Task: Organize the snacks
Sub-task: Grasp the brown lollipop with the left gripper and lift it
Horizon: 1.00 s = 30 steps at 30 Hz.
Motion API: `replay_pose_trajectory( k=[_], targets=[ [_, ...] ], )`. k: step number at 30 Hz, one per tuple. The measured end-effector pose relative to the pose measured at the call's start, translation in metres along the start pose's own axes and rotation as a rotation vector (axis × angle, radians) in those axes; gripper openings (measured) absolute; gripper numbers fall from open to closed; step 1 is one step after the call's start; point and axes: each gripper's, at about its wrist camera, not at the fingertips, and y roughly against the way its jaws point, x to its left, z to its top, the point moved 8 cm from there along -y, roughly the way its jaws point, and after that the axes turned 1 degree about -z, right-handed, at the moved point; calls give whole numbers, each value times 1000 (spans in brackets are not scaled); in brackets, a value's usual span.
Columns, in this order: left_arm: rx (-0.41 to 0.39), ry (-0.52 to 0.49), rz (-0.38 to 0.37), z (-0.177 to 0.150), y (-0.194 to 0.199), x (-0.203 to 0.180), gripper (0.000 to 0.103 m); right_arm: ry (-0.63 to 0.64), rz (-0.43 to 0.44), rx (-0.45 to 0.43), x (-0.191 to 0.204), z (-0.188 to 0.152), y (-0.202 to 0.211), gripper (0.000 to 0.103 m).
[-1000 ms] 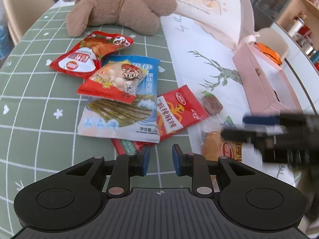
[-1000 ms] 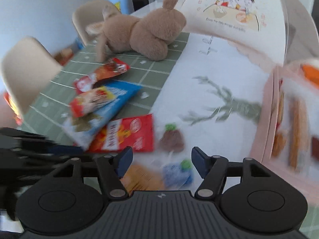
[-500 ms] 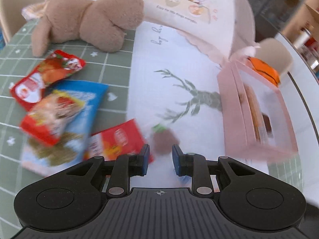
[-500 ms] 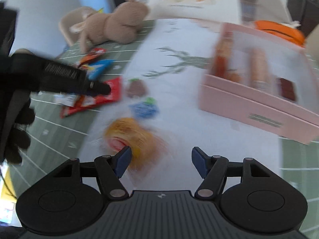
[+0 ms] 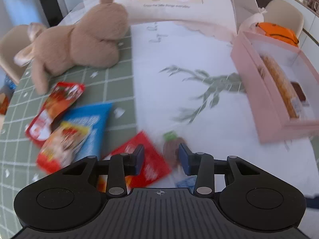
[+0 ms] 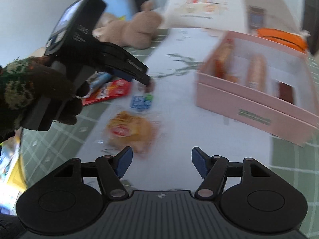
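Observation:
My left gripper [image 5: 161,157] is open, with a small brown candy with a green top [image 5: 171,149] and the corner of a red packet [image 5: 147,163] between its fingers. It also shows in the right wrist view [image 6: 137,74], over the candy [image 6: 148,87]. My right gripper [image 6: 160,164] is open and empty above the white cloth, just behind an orange bun packet [image 6: 130,130]. A small blue packet [image 6: 140,101] lies beyond it. The pink box [image 5: 277,91] holds several snacks and also shows in the right wrist view [image 6: 255,99].
A blue packet [image 5: 87,123] and two red-orange packets [image 5: 55,105] lie on the green checked cloth at left. A brown plush rabbit [image 5: 79,43] lies behind them. A printed cushion [image 5: 173,0] stands at the back, an orange bag [image 5: 277,31] behind the box.
My left gripper has opened wider and moved forward to the brown candy. My right gripper has drawn back and swung right; the bun packet now lies ahead of it.

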Motion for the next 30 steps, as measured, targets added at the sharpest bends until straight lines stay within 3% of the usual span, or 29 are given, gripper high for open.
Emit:
replay_pose_trajectory(
  k=[5, 11, 17, 22, 25, 30],
  targets=[
    [10, 83, 7, -30, 16, 29, 42, 59, 72, -9, 32, 19, -30, 68],
    [-44, 223, -118, -33, 33, 41, 38, 98, -20, -9, 34, 22, -47, 71],
    [-33, 137, -149, -4, 8, 15, 38, 21, -202, -11, 5, 7, -26, 71],
    [-44, -8, -113, 8, -8, -5, 45, -67, -288, -6, -3, -9, -12, 71],
    [-34, -78, -98, 9, -18, -10, 48, -144, -296, 4, -2, -18, -10, 72],
    [-61, -168, -107, 8, -19, -16, 47, -170, -394, 5, 7, -33, -9, 72]
  ],
)
